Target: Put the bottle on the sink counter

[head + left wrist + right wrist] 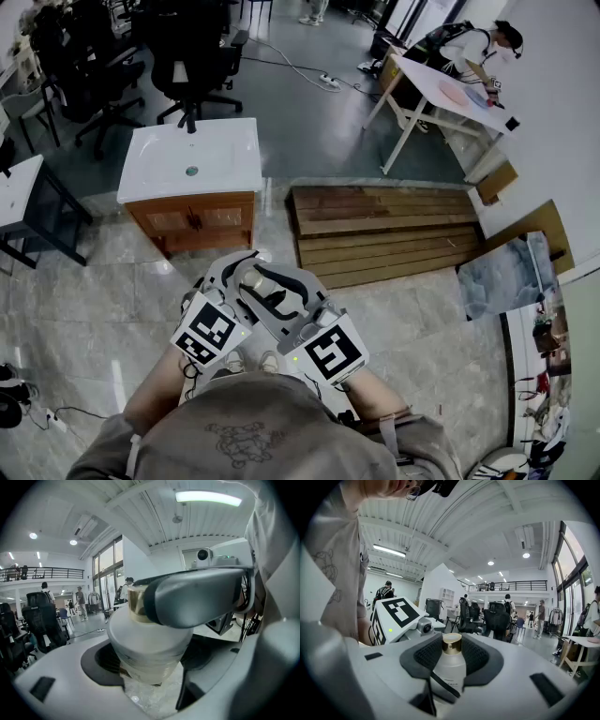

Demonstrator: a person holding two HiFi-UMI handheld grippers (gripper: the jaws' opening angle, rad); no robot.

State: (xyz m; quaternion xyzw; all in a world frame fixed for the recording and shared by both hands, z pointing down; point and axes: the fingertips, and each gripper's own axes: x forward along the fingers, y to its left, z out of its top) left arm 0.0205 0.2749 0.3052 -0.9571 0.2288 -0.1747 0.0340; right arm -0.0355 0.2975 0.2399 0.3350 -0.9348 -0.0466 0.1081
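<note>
In the head view both grippers are held close to my chest over the tiled floor, with a white bottle (251, 277) with a gold cap between them. The right gripper (272, 292) is shut on the bottle (451, 667), its dark pads hugging the body below the cap. The left gripper (228, 278) stands wide open around the same bottle (150, 644). A gap shows at its right pad, and the right gripper's finger (197, 597) crosses the bottle's neck. The white sink counter (192, 159) on a wooden cabinet stands ahead, apart from both grippers.
Wooden pallets (384, 230) lie to the right of the sink cabinet. Office chairs (192, 56) stand behind it. A person leans on a white table (450, 84) at the far right. A small dark-legged table (19, 187) is at the left edge.
</note>
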